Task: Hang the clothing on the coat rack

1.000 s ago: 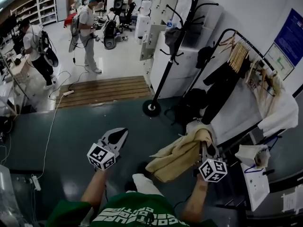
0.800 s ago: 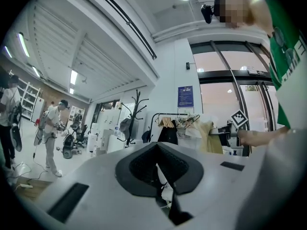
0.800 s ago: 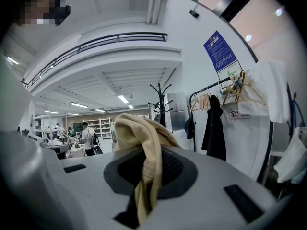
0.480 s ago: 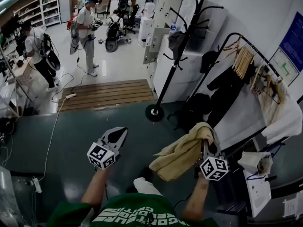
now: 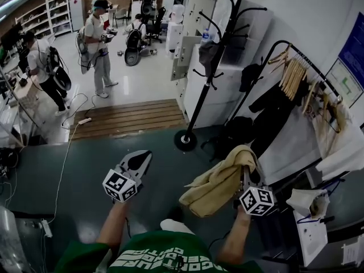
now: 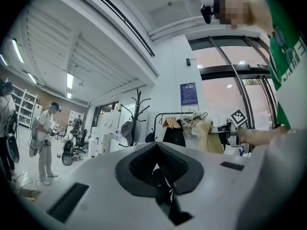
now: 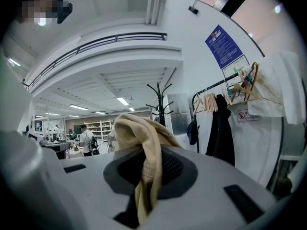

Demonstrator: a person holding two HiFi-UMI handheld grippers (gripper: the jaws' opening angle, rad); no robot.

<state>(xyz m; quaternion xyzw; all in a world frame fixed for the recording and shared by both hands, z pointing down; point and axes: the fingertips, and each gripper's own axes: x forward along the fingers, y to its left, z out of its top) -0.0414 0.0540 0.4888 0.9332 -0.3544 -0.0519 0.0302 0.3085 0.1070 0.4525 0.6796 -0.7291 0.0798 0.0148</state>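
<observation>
Now: tan garment pinched betw. R gripper jaws; L gripper jaws pressed together.

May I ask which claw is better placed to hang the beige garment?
Right: the right claw grips the beige knitted garment, with the black coat rack ahead; the left claw holds nothing.

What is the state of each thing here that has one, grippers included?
Left gripper: shut, empty.
Right gripper: shut on the beige garment.
Beige garment: held, draped, not yet hung.
Coat rack: upright, a grey cap on one hook.
Black garment: hanging on the clothes rail.
</observation>
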